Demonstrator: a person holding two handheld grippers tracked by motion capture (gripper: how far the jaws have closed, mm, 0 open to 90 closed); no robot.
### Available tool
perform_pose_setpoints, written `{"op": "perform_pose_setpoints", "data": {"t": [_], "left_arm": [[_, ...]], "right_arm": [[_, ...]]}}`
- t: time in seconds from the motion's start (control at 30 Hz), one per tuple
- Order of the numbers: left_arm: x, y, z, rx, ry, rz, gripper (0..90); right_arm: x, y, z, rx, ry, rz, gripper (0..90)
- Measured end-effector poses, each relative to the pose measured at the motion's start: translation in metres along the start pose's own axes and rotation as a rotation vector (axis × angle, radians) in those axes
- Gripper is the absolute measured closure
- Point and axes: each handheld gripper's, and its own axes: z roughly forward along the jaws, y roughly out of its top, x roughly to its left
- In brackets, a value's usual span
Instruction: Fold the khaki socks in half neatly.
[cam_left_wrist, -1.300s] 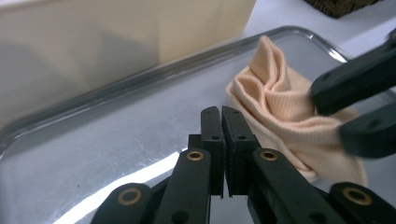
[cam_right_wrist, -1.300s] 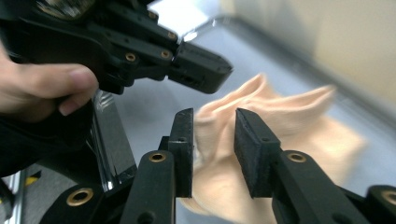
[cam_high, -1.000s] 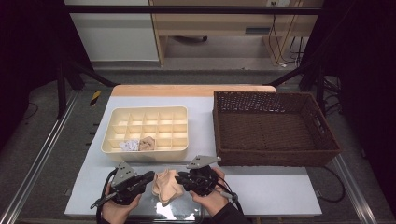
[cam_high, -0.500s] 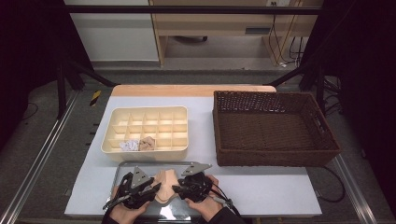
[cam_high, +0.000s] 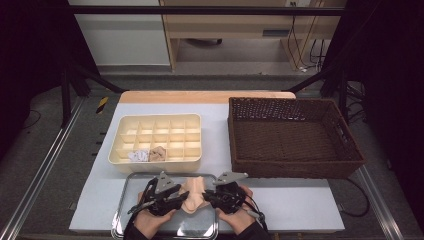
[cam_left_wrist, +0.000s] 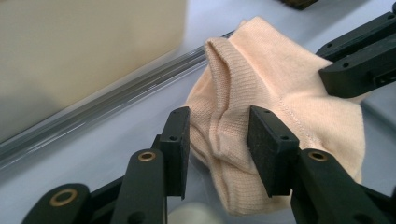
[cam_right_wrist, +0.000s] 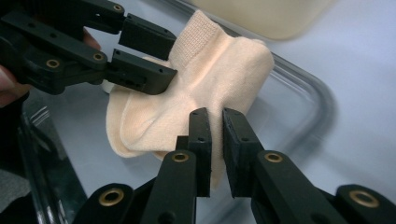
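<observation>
Peach sock (cam_high: 193, 196) sits bunched on the metal tray (cam_high: 125, 200), between both grippers. Left gripper (cam_left_wrist: 219, 140) jaws just opened, parted, straddling a fold, apparently no pinch. Right gripper (cam_right_wrist: 215, 140) jaws just closing, nearly together, pinching the sock's edge.

One peach knitted sock (cam_high: 194, 196); one shiny metal tray (cam_high: 125, 200); one cream plastic divided organiser box (cam_high: 158, 127) with two small rolled items inside (cam_high: 149, 154); one dark brown wicker basket (cam_high: 295, 172); two black two-jaw grippers (cam_high: 183, 198).
</observation>
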Motion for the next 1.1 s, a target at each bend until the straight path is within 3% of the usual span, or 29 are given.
{"op": "perform_pose_setpoints", "data": {"t": [0.1,0.3,0.43,0.6,0.73,0.83,1.0,1.1], "left_arm": [[-0.005,0.002,0.003,-0.011,0.003,0.002,58.6],[-0.004,0.009,-0.016,-0.079,-0.031,0.002,58.9],[-0.009,0.017,-0.020,-0.093,-0.048,0.016,66.1],[-0.020,0.020,-0.004,-0.047,-0.048,0.048,75.0],[-0.020,0.010,0.008,-0.002,-0.046,0.039,80.9],[-0.021,0.009,0.008,-0.004,-0.037,0.041,83.1],[-0.025,0.006,0.012,0.006,-0.027,0.051,85.8],[-0.027,0.005,0.012,0.007,-0.024,0.049,86.6]], "right_arm": [[-0.008,-0.008,-0.002,0.003,-0.017,0.025,76.4],[-0.012,-0.010,-0.012,-0.041,-0.015,0.025,70.2],[-0.016,-0.016,-0.018,-0.056,-0.029,0.048,69.7],[-0.018,-0.016,-0.014,-0.074,-0.026,0.059,69.7],[-0.016,-0.016,-0.006,-0.054,-0.024,0.057,69.8],[-0.013,-0.016,0.001,-0.036,-0.021,0.047,70.2],[-0.010,-0.016,0.006,-0.020,-0.025,0.050,82.6],[-0.011,-0.012,0.004,-0.026,-0.024,0.070,84.9]]}}
